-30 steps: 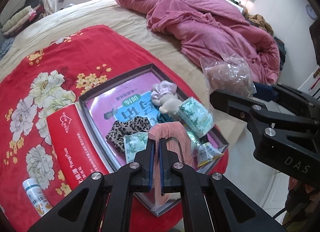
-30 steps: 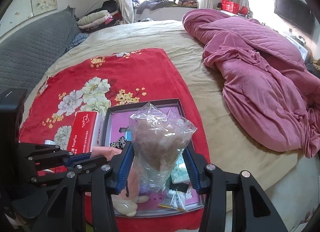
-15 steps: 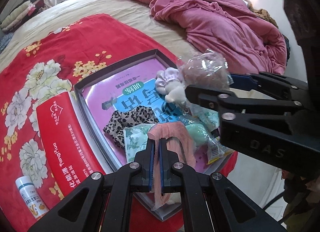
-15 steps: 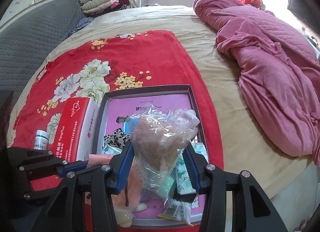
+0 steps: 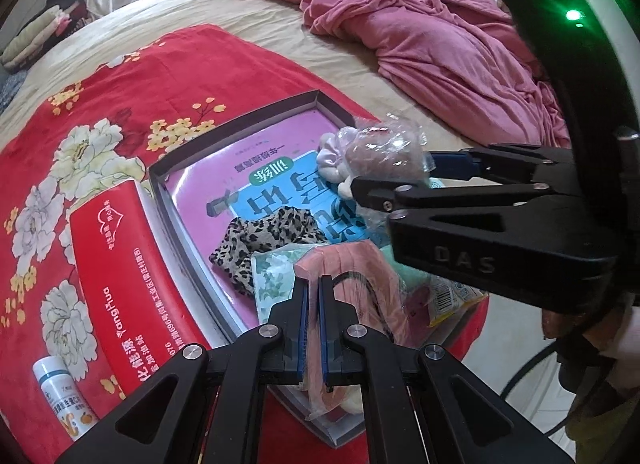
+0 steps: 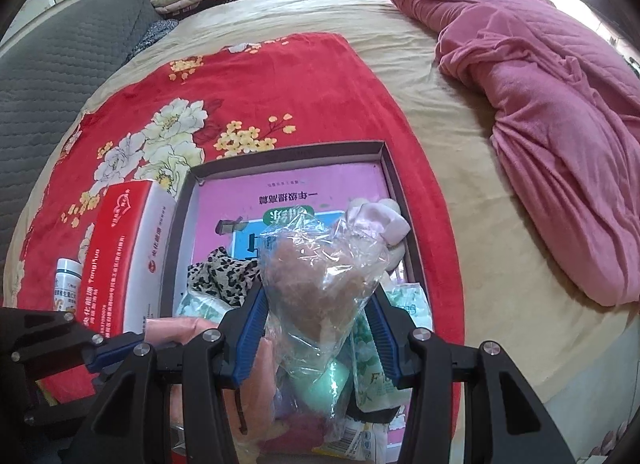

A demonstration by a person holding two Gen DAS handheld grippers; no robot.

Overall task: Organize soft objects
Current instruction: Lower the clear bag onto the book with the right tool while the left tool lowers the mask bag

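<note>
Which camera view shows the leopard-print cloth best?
The left wrist view: the leopard-print cloth lies almost fully exposed in the shallow box. The right wrist view shows only part of it, behind the clear plastic bag.

A wide bed with a beige sheet fills the frame. Across its left half lies a red floral blanket; at the upper right, a rumpled pink quilt sits bunched on the sheet. On the red blanket, lower centre, rests a shallow dark-rimmed box, with a red tissue box touching its left side and a small white bottle just left of that.
</note>
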